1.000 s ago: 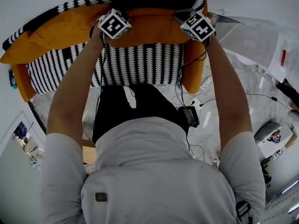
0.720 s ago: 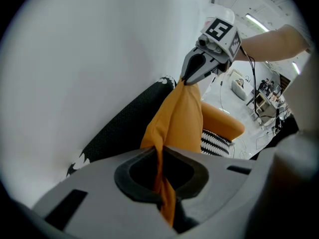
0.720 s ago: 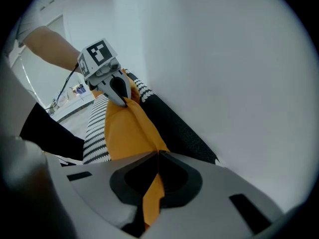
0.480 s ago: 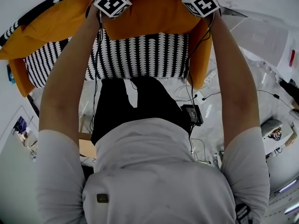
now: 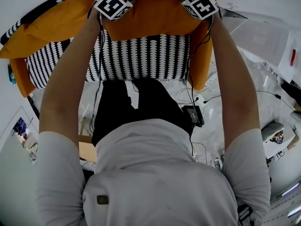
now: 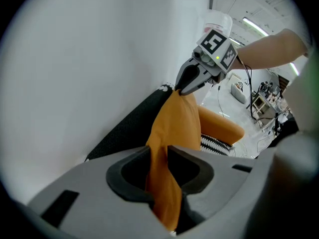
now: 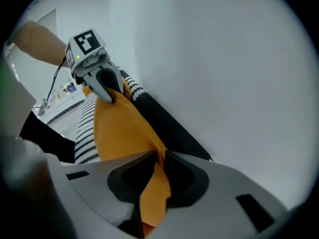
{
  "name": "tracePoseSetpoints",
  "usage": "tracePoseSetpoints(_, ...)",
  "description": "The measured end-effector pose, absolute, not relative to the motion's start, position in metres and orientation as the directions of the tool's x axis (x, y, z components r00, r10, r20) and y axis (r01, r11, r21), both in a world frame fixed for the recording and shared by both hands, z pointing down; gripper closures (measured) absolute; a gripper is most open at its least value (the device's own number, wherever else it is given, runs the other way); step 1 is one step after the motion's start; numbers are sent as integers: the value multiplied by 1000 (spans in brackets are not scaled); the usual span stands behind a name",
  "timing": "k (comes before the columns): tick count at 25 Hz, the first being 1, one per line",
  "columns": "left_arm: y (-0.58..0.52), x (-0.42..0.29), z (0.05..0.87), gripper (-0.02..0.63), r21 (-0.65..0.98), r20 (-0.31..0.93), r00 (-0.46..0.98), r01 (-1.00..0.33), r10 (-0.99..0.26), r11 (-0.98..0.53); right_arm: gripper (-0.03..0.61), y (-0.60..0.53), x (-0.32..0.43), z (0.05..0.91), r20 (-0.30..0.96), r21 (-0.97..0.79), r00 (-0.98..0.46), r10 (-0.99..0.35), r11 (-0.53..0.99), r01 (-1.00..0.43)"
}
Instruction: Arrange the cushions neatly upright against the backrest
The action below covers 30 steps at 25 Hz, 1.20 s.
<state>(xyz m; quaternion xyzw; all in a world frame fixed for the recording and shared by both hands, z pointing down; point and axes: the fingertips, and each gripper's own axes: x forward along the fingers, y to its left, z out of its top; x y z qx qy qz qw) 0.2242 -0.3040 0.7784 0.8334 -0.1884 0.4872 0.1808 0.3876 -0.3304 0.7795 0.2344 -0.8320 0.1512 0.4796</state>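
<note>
White wall (image 6: 89,59) is rising straight behind the sofa, with the dark backrest (image 6: 127,126) pressing close to it. The striped seat (image 5: 141,55) is lying between two orange armrests, one at the left end (image 5: 19,81) and one at the right (image 5: 201,55). A second orange cushion (image 5: 51,29) is leaning along the backrest to the left. Cables (image 5: 188,91) and a small black box (image 5: 193,116) are lying on the pale floor by the sofa's right front. In the head view the person's torso and both arms are blocking much of the floor, and the marker cubes are covering the claw tips.

The cushion (image 5: 155,13) is standing upright on the seat against the backrest, at the sofa's right half, touching the right armrest. Each claw is sitting at one of its top corners, reaching down from above.

Left claw (image 6: 159,158): its jaws have just been opening and are standing a little apart, with the cushion's corner fabric running loose between them. Right claw (image 7: 158,158): its jaws have just been opening slightly too, but the pads are pinching the thin orange corner. Each gripper view is showing the other claw at the far corner of the same top edge.
</note>
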Motion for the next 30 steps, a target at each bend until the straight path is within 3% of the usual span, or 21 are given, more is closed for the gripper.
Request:
tracePoseSetpoints(3, -306, 220, 756, 492, 114, 856, 486, -511, -176, -852, 419, -328, 389, 766, 847, -53, -453, -277, 804, -592)
tracePoseSetpoints(19, -243, 145, 584, 492, 78, 726, 520, -714, -451, -696, 420, -256, 365, 593, 648, -133, -590, -482, 691, -710)
tracePoseSetpoints(26, -209, 118, 501, 501, 36, 623, 506, -781, -597, -624, 477, -229, 337, 499, 500, -96, -634, -590, 690, -717)
tracePoseSetpoints(30, -196, 111, 460, 543, 6, 542, 485, -819, -686, -574, 517, -213, 329, 455, 413, -85, -648, -639, 682, -727)
